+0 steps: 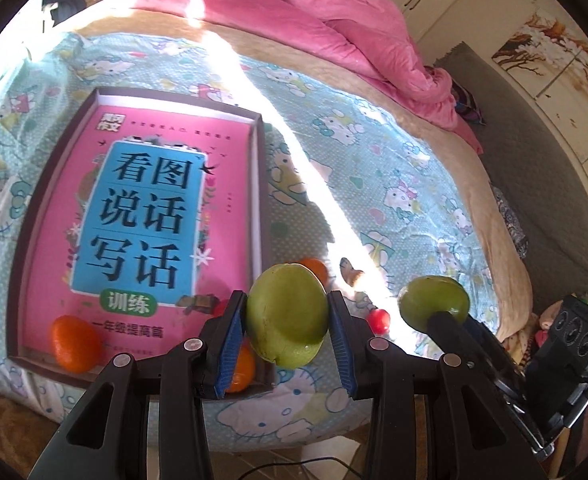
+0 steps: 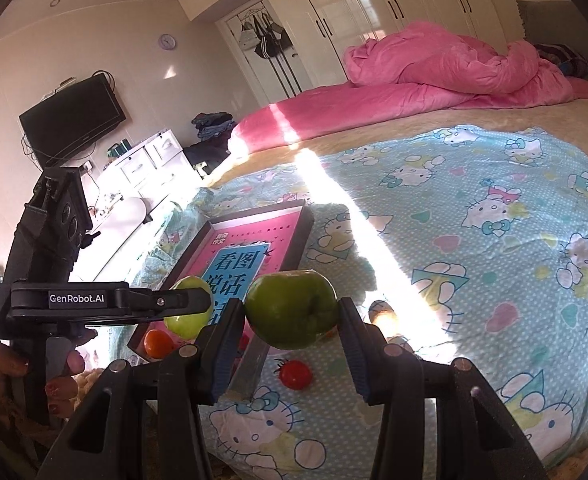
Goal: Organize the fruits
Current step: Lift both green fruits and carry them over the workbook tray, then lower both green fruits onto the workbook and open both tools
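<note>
Both grippers are busy here. The left gripper (image 1: 287, 320) is clamped on a light green apple (image 1: 286, 314), blue pads pressed against both sides, held in the lower middle of the left wrist view just past the tray's right edge. The right gripper (image 2: 290, 314) is grasping a darker green apple (image 2: 292, 309) the same way, low in the center of its own frame.

The dark-rimmed tray (image 1: 260, 184) sits on the Hello Kitty bedsheet (image 1: 394, 184) with a pink-and-blue Chinese workbook (image 1: 142, 216) lying inside it. One orange (image 1: 74, 344) rests in the tray's lower left corner, another orange (image 1: 241, 372) is tucked behind the left gripper's pad, and a third orange (image 1: 314, 270) peeks out behind the apple. A cherry tomato (image 2: 295, 375) lies on the sheet just beside the tray, bottom center of the right wrist view.
</note>
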`<state>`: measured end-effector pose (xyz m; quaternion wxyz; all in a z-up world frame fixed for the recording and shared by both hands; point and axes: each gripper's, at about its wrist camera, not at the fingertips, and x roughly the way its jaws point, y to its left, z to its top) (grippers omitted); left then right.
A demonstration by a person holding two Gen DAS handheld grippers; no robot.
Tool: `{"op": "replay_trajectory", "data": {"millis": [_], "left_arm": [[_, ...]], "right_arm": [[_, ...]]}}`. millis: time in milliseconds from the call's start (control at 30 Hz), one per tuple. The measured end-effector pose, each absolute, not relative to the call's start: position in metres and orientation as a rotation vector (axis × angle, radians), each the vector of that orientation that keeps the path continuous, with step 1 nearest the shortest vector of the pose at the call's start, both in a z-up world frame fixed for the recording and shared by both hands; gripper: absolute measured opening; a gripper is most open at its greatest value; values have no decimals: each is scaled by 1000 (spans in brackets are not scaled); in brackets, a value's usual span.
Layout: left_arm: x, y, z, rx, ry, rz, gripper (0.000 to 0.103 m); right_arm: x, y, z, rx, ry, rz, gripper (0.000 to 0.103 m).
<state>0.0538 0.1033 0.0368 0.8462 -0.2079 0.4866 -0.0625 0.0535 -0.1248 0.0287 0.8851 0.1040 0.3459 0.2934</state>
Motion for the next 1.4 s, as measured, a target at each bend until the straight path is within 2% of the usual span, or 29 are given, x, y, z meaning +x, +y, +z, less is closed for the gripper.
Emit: {"op": "replay_trajectory", "data": {"millis": [800, 1400], "left_arm": [[36, 187, 44, -472, 951, 29, 41], [35, 230, 14, -476, 976, 137, 41]], "right_arm": [[51, -82, 35, 172, 746, 660, 48], [52, -37, 33, 134, 787, 707, 48]]}}
